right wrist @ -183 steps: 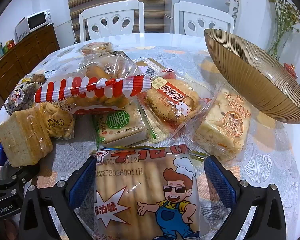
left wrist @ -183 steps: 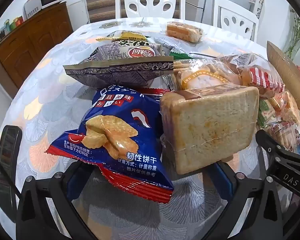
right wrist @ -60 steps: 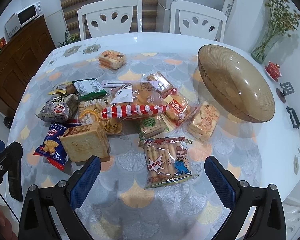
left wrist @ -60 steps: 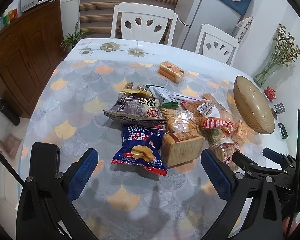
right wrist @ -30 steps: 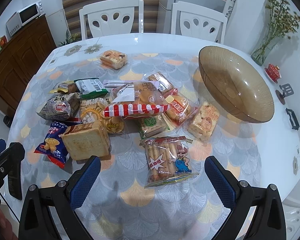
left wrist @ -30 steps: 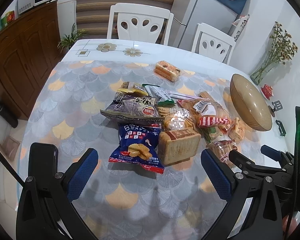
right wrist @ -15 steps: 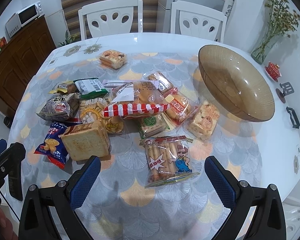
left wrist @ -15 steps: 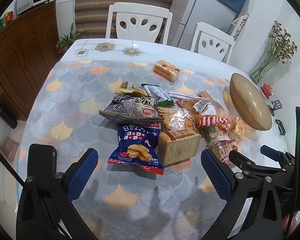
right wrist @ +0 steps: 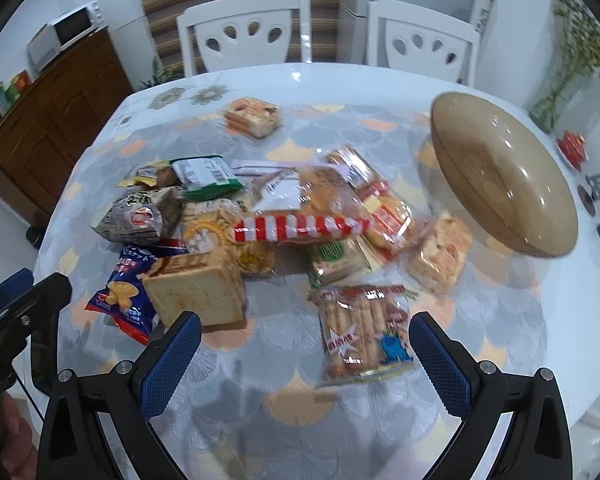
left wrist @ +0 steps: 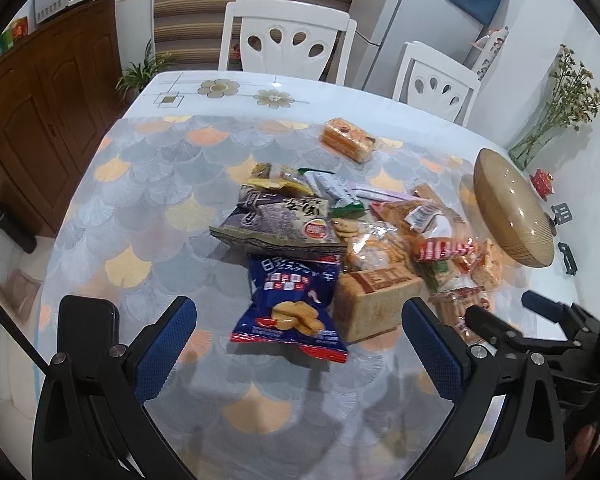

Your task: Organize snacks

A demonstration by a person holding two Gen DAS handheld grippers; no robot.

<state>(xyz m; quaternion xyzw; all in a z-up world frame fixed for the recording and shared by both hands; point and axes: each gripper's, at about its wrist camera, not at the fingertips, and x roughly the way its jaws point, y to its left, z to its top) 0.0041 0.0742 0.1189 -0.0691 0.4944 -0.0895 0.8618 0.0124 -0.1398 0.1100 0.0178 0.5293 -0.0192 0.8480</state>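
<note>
A heap of wrapped snacks lies mid-table: a blue biscuit bag (left wrist: 292,304), a wrapped bread loaf (left wrist: 374,304) (right wrist: 198,288), a grey chip bag (left wrist: 280,224), a red-striped bag (right wrist: 300,226) and a breadstick pack (right wrist: 364,332). A lone cake pack (right wrist: 254,117) sits farther back. The brown bowl (right wrist: 500,176) (left wrist: 508,208) stands empty to the right. My left gripper (left wrist: 300,350) hovers open above the near table, short of the blue bag. My right gripper (right wrist: 306,358) is open too, just before the breadstick pack. Neither holds anything.
Two white chairs (left wrist: 288,36) (right wrist: 420,38) stand behind the table (left wrist: 148,168). A wooden cabinet (left wrist: 40,112) with a microwave (right wrist: 66,32) is on the left. A vase of dried flowers (left wrist: 556,120) and a small red item (right wrist: 572,146) sit past the bowl.
Both grippers rose and pulled back from close above the snacks to a high view; in the last half second they dip forward slightly toward the pile. Nothing was picked up.
</note>
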